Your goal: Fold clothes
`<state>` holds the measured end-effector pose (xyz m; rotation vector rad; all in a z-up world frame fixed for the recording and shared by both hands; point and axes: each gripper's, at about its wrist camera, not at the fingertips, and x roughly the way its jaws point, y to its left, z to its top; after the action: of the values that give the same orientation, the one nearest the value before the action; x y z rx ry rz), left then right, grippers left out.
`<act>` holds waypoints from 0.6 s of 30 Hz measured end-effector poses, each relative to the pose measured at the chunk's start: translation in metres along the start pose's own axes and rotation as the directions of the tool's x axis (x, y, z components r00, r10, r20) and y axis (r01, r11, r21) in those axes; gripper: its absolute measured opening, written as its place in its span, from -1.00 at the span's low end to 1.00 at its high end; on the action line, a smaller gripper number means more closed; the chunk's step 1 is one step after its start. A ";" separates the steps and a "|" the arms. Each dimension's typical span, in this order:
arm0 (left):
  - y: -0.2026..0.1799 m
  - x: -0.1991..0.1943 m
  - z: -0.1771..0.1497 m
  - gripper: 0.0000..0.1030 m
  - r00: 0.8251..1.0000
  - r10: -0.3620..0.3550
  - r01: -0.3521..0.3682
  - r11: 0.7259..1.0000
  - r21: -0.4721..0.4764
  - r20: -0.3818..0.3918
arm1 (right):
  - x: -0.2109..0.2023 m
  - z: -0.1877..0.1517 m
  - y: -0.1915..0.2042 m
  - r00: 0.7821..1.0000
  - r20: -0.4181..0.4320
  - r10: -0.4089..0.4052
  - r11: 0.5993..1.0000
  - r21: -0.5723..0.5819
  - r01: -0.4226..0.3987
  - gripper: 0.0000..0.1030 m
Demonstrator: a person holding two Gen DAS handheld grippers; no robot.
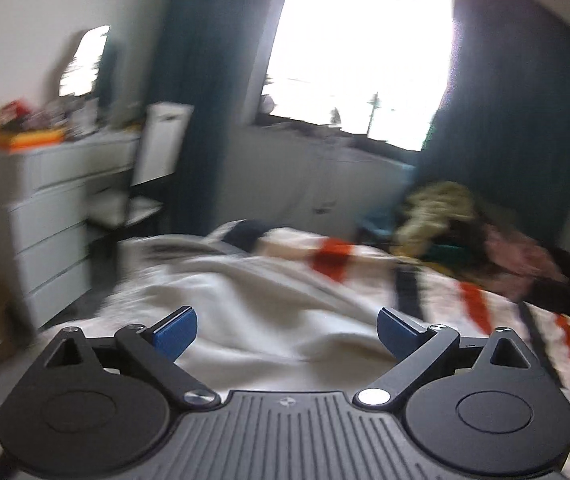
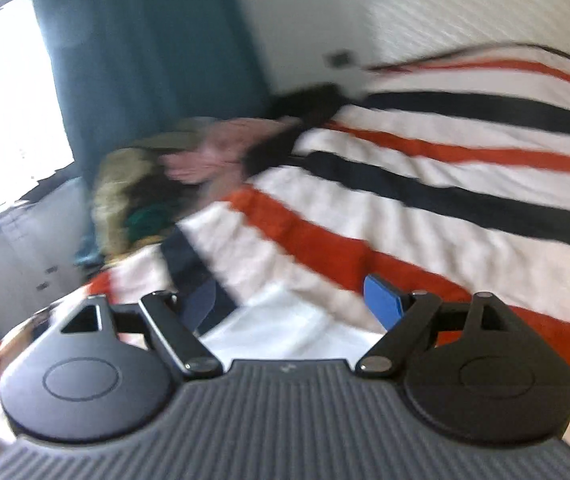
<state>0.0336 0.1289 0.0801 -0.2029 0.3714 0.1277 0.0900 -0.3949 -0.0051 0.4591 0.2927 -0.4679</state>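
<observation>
Both pictures are blurry. The left gripper [image 1: 287,330] has its blue fingers [image 1: 175,334] spread wide apart, and nothing is between them. It holds nothing. Past the fingers lies a cream-white cloth [image 1: 253,304], rumpled and spread over the near part of the bed [image 1: 485,312]. The bed is covered by a blanket with white, orange and dark stripes. At the far right corner of the bed sits a pile of clothes [image 1: 445,220], yellowish, green, pink and dark all mixed up. Behind the bed is a bright window [image 1: 361,60] with dark teal curtains [image 1: 197,80] on both sides. To the left stands a white dresser [image 1: 57,208] with many small things on top, and a chair [image 1: 141,192] just beside it. The right gripper [image 2: 297,304] is let go too: its fingers [image 2: 385,300] stand apart with nothing in them. Below them a white piece of cloth [image 2: 285,328] lies on the striped blanket [image 2: 425,200]. The same pile of clothes [image 2: 157,176] lies farther off, at the left edge of the bed, near the teal curtain [image 2: 145,60].
</observation>
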 end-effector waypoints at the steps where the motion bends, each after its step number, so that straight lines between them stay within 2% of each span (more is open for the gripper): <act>1: -0.017 0.002 0.000 0.95 0.999 -0.032 0.032 0.999 0.021 -0.001 | -0.005 -0.002 0.009 0.999 -0.001 0.040 0.999 -0.018 -0.040 0.62; 6: -0.092 0.020 -0.017 0.95 0.985 -0.169 0.171 0.983 0.073 -0.037 | -0.029 -0.020 0.049 0.975 -0.029 0.219 0.971 -0.097 -0.220 0.62; 9: -0.126 0.030 -0.029 0.95 0.981 -0.190 0.192 0.974 0.118 -0.028 | -0.039 -0.030 0.069 0.961 -0.035 0.276 0.947 -0.161 -0.278 0.62; 14: -0.157 0.062 -0.049 0.95 0.983 -0.180 0.184 0.972 0.143 -0.044 | -0.034 -0.046 0.088 0.961 -0.046 0.271 0.944 -0.181 -0.275 0.62; 18: -0.154 0.088 -0.079 0.95 0.979 -0.187 0.197 0.968 0.154 -0.075 | -0.026 -0.062 0.103 0.953 -0.073 0.292 0.932 -0.202 -0.301 0.62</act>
<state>0.1118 -0.0305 0.0017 -0.0828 0.4179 -0.0998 0.1086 -0.2730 -0.0121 0.2987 0.3039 -0.1284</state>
